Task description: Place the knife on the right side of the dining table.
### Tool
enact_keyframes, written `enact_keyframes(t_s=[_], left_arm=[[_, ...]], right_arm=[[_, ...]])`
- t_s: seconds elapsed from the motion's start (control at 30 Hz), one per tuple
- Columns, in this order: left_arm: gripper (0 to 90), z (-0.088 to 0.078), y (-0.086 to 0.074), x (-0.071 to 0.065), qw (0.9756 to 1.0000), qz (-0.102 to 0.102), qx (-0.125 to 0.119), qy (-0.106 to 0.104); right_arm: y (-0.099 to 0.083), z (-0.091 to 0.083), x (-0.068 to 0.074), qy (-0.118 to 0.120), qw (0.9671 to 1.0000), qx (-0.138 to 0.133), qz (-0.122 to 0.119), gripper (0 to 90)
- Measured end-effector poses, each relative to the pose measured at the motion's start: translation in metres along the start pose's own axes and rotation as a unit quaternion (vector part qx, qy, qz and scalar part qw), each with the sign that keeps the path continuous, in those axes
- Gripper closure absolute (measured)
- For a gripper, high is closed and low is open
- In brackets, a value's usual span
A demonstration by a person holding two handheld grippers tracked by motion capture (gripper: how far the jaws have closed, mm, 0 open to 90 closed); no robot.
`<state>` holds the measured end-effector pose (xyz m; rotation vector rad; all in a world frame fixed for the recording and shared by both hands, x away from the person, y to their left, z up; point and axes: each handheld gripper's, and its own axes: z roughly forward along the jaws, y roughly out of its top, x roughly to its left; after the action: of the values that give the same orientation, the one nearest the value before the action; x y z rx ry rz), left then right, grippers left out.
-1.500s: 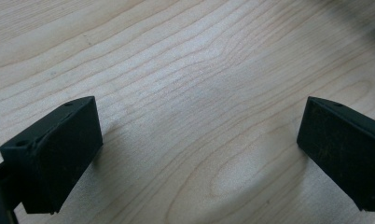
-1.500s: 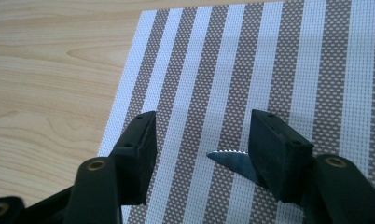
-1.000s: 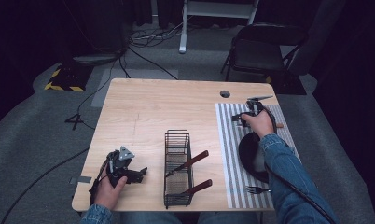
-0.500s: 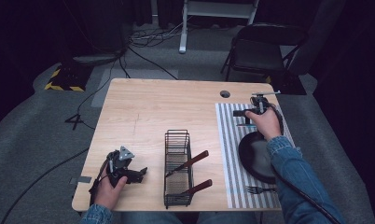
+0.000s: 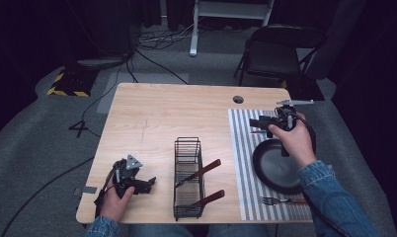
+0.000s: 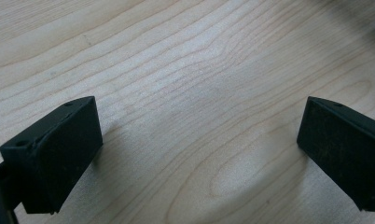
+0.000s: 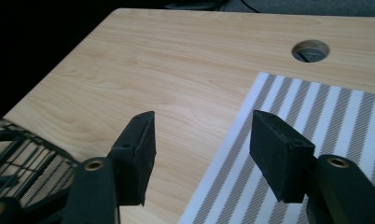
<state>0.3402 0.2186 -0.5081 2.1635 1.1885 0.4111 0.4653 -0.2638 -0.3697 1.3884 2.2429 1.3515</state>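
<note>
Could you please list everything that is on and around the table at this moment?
Light wooden table: one, centre, round cable hole near its far right.
Grey-and-white striped placemat: one, right part of the table.
Round black frying pan: one, on the placemat.
Metal fork: one, silver, near edge of the placemat.
Black wire rack: one, near middle of the table.
Brown-handled utensils: two, lying in the rack, handles pointing right.
Black folding chair: one, behind the table.
Black cables: several, on the grey floor.
Left gripper: black, open, low over the near left of the table.
Right gripper: black, open, nothing between its jaws, held above the placemat.
</note>
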Motion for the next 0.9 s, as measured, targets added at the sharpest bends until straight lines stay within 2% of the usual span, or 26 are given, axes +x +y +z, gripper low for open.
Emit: enact_keyframes(t_s=[0.23, 0.33, 0.43, 0.5, 0.6, 0.63, 0.77, 0.9], left_arm=[[0.2, 0.0, 0.0, 0.0, 1.0, 0.0, 0.0, 0.0], [0.2, 0.0, 0.0, 0.0, 1.0, 0.0, 0.0, 0.0], [0.2, 0.0, 0.0, 0.0, 1.0, 0.0, -0.001, 0.0], [0.2, 0.0, 0.0, 0.0, 1.0, 0.0, 0.0, 0.0], [0.2, 0.0, 0.0, 0.0, 1.0, 0.0, 0.0, 0.0], [0.2, 0.0, 0.0, 0.0, 1.0, 0.0, 0.0, 0.0], [0.2, 0.0, 0.0, 0.0, 1.0, 0.0, 0.0, 0.0], [0.2, 0.0, 0.0, 0.0, 1.0, 0.0, 0.0, 0.0]], right_arm=[[-0.023, -0.01, 0.033, 0.027, 0.9989, -0.014, -0.034, 40.0], [-0.038, -0.012, 0.046, 0.049, 0.9975, -0.021, -0.047, 39.8], [-0.054, -0.012, 0.057, 0.06, 0.996, -0.019, -0.063, 39.8], [-0.065, -0.01, 0.063, 0.059, 0.9954, -0.018, -0.073, 39.8], [-0.079, -0.002, 0.07, 0.063, 0.9956, -0.007, -0.07, 39.6], [-0.084, 0.0, 0.072, 0.057, 0.9957, -0.004, -0.073, 39.6], [-0.102, 0.009, 0.08, 0.042, 0.995, -0.002, -0.091, 39.1], [-0.119, 0.019, 0.086, 0.04, 0.9917, 0.002, -0.122, 38.3]])
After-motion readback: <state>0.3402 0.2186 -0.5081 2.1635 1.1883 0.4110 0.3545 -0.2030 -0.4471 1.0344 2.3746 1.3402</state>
